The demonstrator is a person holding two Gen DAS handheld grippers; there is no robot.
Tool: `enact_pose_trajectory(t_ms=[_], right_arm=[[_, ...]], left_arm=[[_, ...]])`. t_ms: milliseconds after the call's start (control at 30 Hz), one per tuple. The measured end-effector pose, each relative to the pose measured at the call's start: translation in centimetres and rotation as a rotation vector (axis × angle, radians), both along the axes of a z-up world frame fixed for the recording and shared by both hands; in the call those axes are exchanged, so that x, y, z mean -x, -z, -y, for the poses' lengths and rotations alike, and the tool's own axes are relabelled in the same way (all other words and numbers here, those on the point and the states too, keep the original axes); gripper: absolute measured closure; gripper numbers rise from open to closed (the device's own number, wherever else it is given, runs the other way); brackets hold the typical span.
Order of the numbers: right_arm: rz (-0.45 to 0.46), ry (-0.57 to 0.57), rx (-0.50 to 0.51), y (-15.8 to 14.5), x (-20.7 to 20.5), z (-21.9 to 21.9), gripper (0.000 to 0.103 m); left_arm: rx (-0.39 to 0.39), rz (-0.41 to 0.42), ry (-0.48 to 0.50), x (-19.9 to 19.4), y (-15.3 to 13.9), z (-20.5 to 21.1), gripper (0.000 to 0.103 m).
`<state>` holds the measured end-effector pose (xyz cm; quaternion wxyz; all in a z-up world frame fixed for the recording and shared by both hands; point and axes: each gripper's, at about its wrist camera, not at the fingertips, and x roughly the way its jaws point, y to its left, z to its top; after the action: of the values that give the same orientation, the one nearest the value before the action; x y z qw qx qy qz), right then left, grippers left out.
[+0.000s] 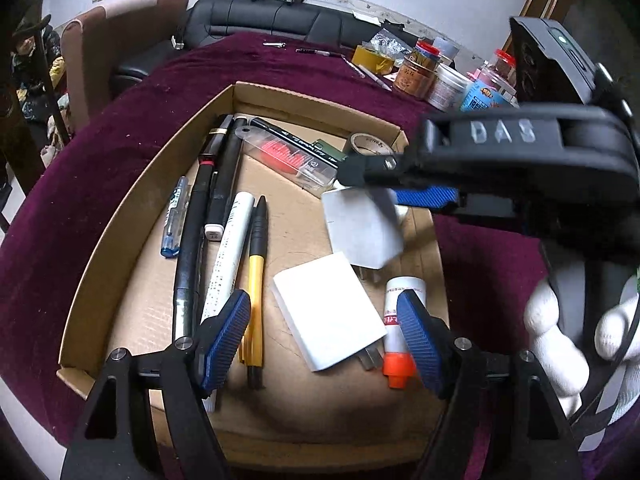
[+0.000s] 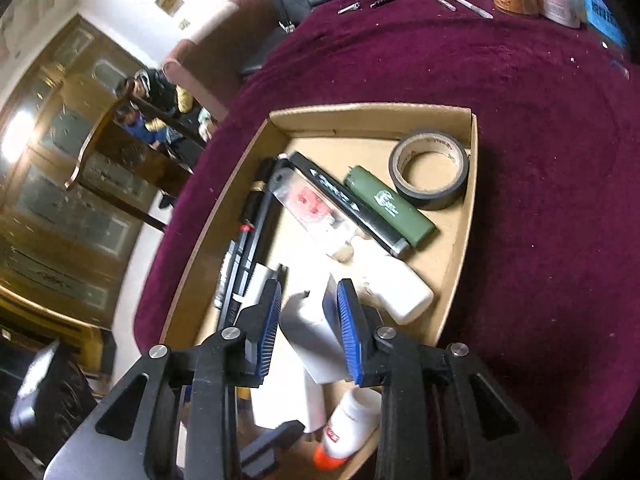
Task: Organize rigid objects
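Right gripper (image 2: 306, 320) is closed onto a white charger (image 1: 362, 228), carried just above the floor of the cardboard tray (image 1: 132, 200), near its right wall. Left gripper (image 1: 324, 336) hangs wide open and empty over a second charger (image 1: 328, 312), which lies flat in the tray beside the glue stick (image 1: 400, 332).

Risk: the grip looks off-centre, on an edge. Smooth plastic could twist or slip and drop onto the second charger.
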<state>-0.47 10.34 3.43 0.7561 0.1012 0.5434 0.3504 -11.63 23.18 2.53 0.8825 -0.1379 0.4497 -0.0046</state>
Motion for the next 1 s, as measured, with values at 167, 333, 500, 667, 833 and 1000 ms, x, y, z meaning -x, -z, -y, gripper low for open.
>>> enact_pose_trajectory(t_ms=[167, 333, 500, 667, 833, 1000], right_arm=[[0.104, 0.044, 0.073, -1.1, -0.5, -1.1, 0.076], [0.258, 0.113, 0.205, -2.3, 0.3, -0.2, 0.076], [0.262, 0.155, 0.179, -2.8, 1.6, 2.7, 0.076], [0.34, 0.165, 0.182, -3.7, 4.4, 4.5, 0.076], [0.411, 0.208, 0.154, -4.2, 7.1, 7.0, 0.05], [0.451, 0.232, 0.193, -3.9, 9.3, 9.0, 0.043]], left_arm=[[-0.03, 0.024, -0.024, 0.9, -0.8, 0.1, 0.033], [-0.084, 0.06, -0.066, 1.9, -1.8, -0.2, 0.029], [-0.226, 0.165, -0.178, 3.3, -3.8, 0.2, 0.029], [-0.39, 0.415, -0.335, 7.0, -7.8, 1.5, 0.001], [-0.295, 0.402, -0.235, 6.4, -8.2, 2.6, 0.001], [-0.278, 0.283, -0.172, 4.0, -6.1, 3.6, 0.001]])
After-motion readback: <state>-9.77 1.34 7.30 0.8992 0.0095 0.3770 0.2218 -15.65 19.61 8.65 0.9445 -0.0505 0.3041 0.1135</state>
